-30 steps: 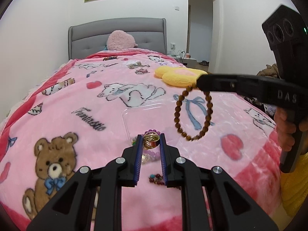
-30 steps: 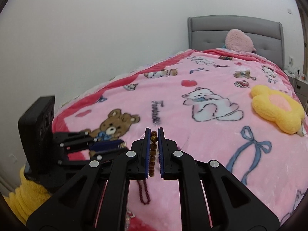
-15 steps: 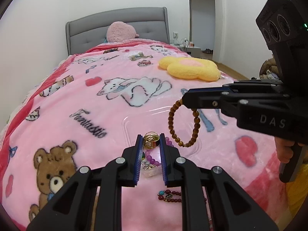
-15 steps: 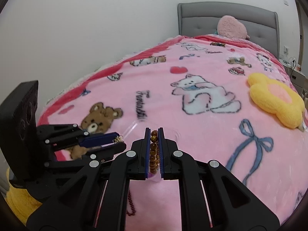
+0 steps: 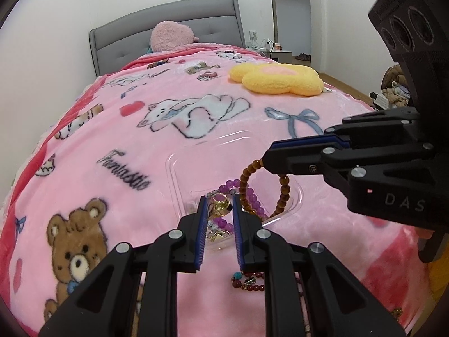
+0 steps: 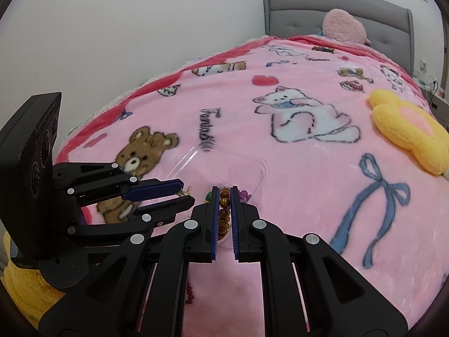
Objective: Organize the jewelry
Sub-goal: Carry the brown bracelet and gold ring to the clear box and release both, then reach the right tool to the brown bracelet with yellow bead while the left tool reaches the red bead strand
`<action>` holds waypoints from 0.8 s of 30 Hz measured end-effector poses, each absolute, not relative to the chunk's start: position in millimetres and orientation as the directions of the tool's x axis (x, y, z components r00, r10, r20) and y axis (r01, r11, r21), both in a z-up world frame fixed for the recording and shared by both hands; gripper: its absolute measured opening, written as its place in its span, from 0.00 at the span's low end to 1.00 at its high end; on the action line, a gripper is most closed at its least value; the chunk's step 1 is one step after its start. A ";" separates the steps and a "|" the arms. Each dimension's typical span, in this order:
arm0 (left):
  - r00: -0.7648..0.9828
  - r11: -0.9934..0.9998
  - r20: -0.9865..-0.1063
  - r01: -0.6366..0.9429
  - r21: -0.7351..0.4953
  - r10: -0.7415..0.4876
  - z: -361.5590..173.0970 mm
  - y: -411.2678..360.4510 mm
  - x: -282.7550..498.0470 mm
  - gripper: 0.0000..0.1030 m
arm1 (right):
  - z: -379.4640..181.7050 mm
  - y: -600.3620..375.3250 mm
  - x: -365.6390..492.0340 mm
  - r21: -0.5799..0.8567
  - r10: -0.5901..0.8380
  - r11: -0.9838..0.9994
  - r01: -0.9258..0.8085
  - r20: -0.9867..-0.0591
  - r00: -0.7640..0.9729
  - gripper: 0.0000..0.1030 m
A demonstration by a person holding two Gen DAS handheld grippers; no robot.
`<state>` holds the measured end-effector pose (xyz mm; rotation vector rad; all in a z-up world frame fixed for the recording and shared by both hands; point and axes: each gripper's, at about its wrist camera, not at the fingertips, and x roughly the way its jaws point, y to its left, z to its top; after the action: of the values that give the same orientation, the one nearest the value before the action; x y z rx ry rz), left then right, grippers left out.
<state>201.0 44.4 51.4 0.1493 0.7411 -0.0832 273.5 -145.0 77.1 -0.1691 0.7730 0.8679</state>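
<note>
A clear plastic tray (image 5: 179,165) lies on the pink blanket and holds a purple bead bracelet (image 5: 254,196) and small gold pieces. My left gripper (image 5: 219,203) is shut on a gold ring (image 5: 220,202) just above the tray's near end. My right gripper (image 6: 224,195) is shut on a brown bead bracelet (image 5: 245,181), which hangs into the tray's right side. In the right wrist view the brown beads (image 6: 224,203) sit between the pads, the tray (image 6: 247,160) lies ahead, and the left gripper (image 6: 182,193) is at the left.
A dark red bead bracelet (image 5: 249,280) lies on the blanket near me, outside the tray. A yellow flower cushion (image 5: 277,80) lies at the far right of the bed. A pink pillow (image 5: 171,35) leans on the grey headboard.
Both grippers have moved down and in over the tray. The brown bracelet went from hanging in the air to dipping into the tray. The ring stays held.
</note>
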 end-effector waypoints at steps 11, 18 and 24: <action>0.734 0.989 -0.678 0.127 0.073 -0.044 48.6 47.5 200.0 0.17 | 66.0 -146.5 272.5 0.194 0.635 0.641 -0.743 -0.679 0.370 0.08; 0.735 0.990 -0.676 0.128 0.062 -0.053 47.5 48.2 197.7 0.17 | 68.2 -147.6 268.8 0.201 0.648 0.629 -0.750 -0.669 0.364 0.09; 0.748 0.989 -0.660 0.141 0.053 -0.072 49.6 49.0 187.1 0.17 | 78.0 -152.0 261.2 0.202 0.669 0.617 -0.760 -0.644 0.372 0.09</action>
<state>187.1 49.0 49.6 0.1013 0.7169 -0.1165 261.2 -152.0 78.0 -0.1364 0.7571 0.9193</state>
